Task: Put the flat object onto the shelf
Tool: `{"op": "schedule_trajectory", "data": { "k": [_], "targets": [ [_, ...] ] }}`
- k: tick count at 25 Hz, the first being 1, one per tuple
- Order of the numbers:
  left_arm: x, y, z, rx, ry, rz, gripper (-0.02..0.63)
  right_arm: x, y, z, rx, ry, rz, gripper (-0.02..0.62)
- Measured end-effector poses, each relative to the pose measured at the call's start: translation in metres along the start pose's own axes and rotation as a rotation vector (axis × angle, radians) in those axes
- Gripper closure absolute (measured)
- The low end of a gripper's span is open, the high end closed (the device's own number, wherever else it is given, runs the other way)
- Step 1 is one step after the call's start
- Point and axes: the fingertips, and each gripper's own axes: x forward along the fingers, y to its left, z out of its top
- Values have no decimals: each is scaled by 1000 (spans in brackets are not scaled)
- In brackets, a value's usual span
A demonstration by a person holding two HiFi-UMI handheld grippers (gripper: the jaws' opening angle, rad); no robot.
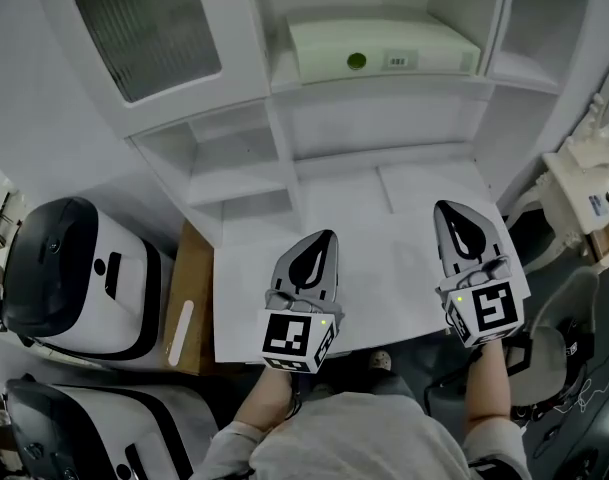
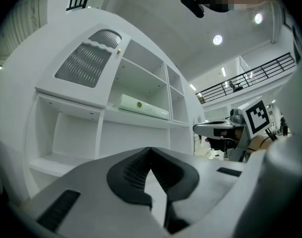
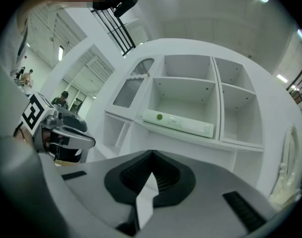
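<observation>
The flat object (image 1: 384, 50), a long white box with a green round button, lies on the upper middle shelf of the white shelf unit (image 1: 284, 158). It also shows in the left gripper view (image 2: 143, 106) and the right gripper view (image 3: 178, 122). My left gripper (image 1: 327, 236) hovers over the white table, shut, with nothing between its jaws (image 2: 151, 150). My right gripper (image 1: 446, 208) is beside it to the right, also shut and empty (image 3: 151, 154). Both point toward the shelf unit and stay well short of the object.
The white table (image 1: 384, 278) lies under both grippers. A louvred cabinet door (image 1: 144, 28) is at the upper left. Two white-and-black machines (image 1: 74, 278) and a brown board (image 1: 189, 298) stand at the left. White equipment (image 1: 594, 188) and a chair (image 1: 564, 338) are at the right.
</observation>
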Motion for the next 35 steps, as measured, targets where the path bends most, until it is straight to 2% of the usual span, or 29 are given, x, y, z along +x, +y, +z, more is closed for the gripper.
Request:
{"op": "schedule_trajectory", "data": {
  "k": [14, 35],
  "targets": [
    [-26, -22, -6, 6, 11, -94, 592, -51, 49, -18, 115, 28, -44, 586],
    [-62, -23, -2, 16, -5, -125, 592, -70, 86, -4, 113, 19, -55, 586]
  ]
}}
